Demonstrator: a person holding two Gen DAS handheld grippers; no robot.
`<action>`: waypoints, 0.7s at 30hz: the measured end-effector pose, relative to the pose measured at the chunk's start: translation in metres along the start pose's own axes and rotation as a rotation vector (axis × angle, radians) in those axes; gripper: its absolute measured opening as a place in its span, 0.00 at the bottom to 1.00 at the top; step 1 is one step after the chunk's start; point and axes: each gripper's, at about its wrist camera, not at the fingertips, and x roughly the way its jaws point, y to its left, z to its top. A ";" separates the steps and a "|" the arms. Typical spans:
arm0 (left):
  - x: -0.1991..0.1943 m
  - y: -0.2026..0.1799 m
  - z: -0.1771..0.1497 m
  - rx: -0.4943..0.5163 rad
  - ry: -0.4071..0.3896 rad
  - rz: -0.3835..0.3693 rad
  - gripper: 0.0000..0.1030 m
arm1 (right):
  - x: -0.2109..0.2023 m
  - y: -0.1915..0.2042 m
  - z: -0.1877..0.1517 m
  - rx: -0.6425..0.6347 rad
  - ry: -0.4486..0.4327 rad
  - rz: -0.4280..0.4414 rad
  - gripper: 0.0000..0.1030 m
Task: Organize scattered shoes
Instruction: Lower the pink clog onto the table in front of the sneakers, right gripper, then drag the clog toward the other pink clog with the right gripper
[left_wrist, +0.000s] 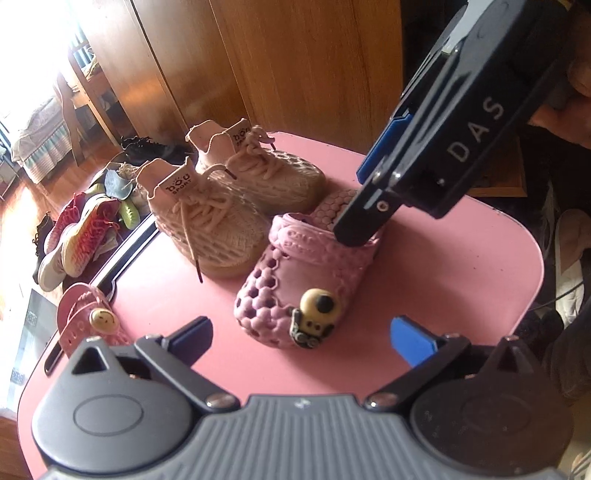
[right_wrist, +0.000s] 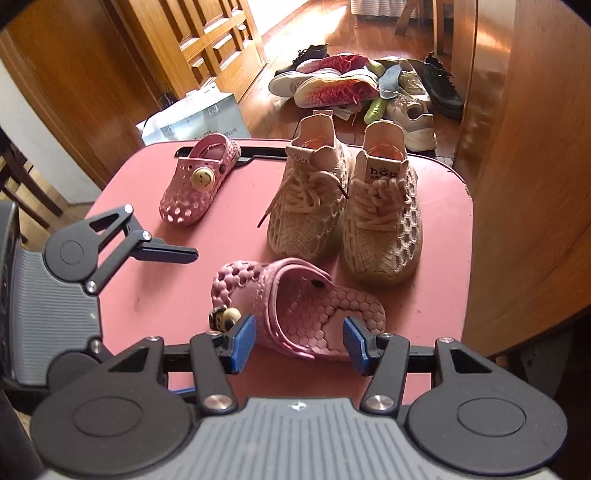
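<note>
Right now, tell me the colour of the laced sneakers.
Beige, pinkish sneakers, clearest in the right wrist view.

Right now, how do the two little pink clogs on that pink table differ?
The near clog sits between the right gripper's fingers and wears a bee-like charm; the far clog lies alone by the table's far edge with a yellow smiley charm. The near one lies beside the beige sneakers; the far one stands apart. Both are pink, perforated, with heel straps.

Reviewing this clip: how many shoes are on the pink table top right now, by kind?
Pink perforated clogs: 2, one between the right gripper's fingers, one near the table's far edge.
Beige lace-up knit sneakers: 2, side by side.
Total: 4
</note>
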 end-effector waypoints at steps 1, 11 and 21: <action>0.003 -0.001 0.000 0.002 0.002 -0.008 1.00 | 0.006 0.001 0.003 0.026 0.007 0.016 0.48; 0.027 -0.003 0.002 -0.033 -0.008 0.001 1.00 | 0.028 0.019 0.006 -0.006 0.018 0.018 0.16; 0.013 -0.010 -0.009 -0.061 0.006 -0.023 0.96 | 0.026 0.024 0.004 -0.104 0.036 0.025 0.16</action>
